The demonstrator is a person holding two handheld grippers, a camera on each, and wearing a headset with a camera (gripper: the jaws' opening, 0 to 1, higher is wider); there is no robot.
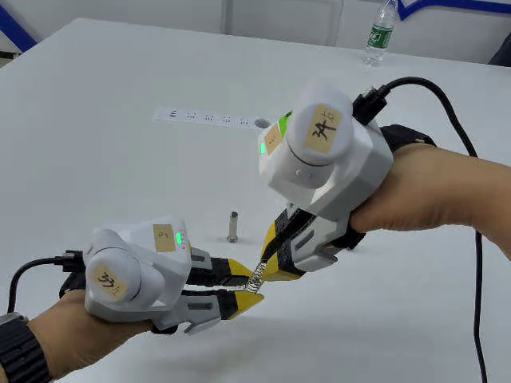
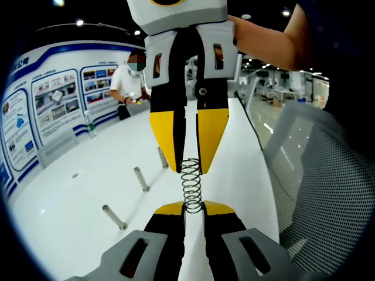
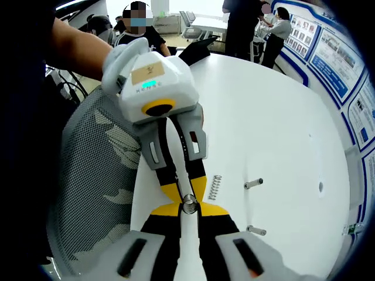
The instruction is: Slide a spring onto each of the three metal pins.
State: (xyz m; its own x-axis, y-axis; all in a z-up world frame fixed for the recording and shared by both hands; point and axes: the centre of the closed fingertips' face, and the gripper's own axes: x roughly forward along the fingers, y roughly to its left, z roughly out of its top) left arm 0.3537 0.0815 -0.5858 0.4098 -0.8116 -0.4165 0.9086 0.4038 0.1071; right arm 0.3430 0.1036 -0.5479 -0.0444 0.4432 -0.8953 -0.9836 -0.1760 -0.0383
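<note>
Slim silvery spring (image 2: 191, 184), apparently straight

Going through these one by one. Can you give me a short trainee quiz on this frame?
1. True or false: the spring is clamped at one end by the left gripper and at the other by the right gripper.
2. How many metal pins stand on the table in the left gripper view? A) one B) three C) five
3. In the right gripper view, what lies on the table just beside the meeting gripper tips?

Key
1. True: both pairs of jaws close on it, clear of the table.
2. B.
3. A second spring, lying loose.
</note>
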